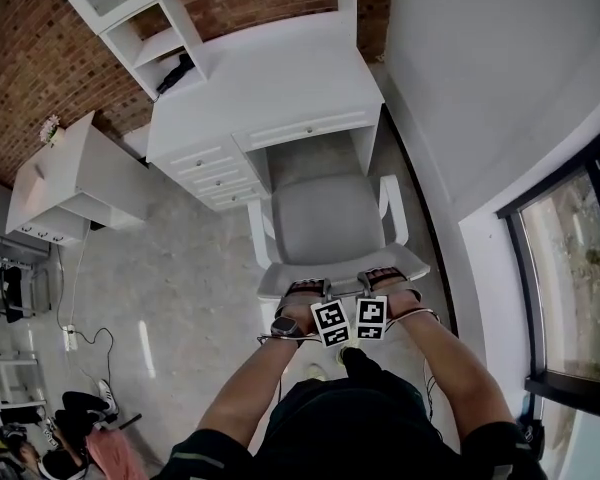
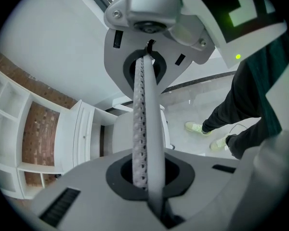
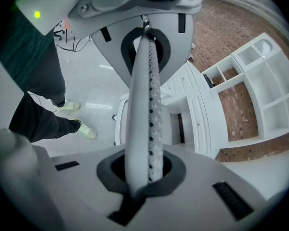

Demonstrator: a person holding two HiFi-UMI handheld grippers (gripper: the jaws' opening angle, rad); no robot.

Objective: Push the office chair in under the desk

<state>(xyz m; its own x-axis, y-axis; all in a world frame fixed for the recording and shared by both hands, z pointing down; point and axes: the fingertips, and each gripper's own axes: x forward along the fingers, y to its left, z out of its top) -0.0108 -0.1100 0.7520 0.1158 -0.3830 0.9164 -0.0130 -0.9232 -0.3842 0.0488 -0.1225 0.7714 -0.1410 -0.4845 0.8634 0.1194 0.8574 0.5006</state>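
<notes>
The office chair (image 1: 325,218), with a grey seat and white armrests, stood on the floor (image 1: 170,288) facing the white desk (image 1: 270,78). The front of its seat had reached the kneehole under the tabletop's front edge, between the drawer stack (image 1: 215,173) on the left and the desk's right side panel. Its backrest was out in the room.

The left tool (image 1: 308,290) and right tool (image 1: 382,278) sat side by side at the top edge of the backrest, both pointing steeply down. Each tool was closed, its pads (image 2: 140,129) pressed flat together with nothing between them. The right tool's pads (image 3: 154,109) showed the same.

The stacked drawers and the shallow drawer (image 1: 305,128) under the front edge were all shut, so their contents could not be seen. At the tabletop's back left corner the white hutch (image 1: 165,43) had open compartments. One low cubby held a dark object (image 1: 175,73), too small to identify, and the shelf above it looked bare. The person's yellow-green shoes (image 2: 198,127) stood on the floor behind the chair.
</notes>
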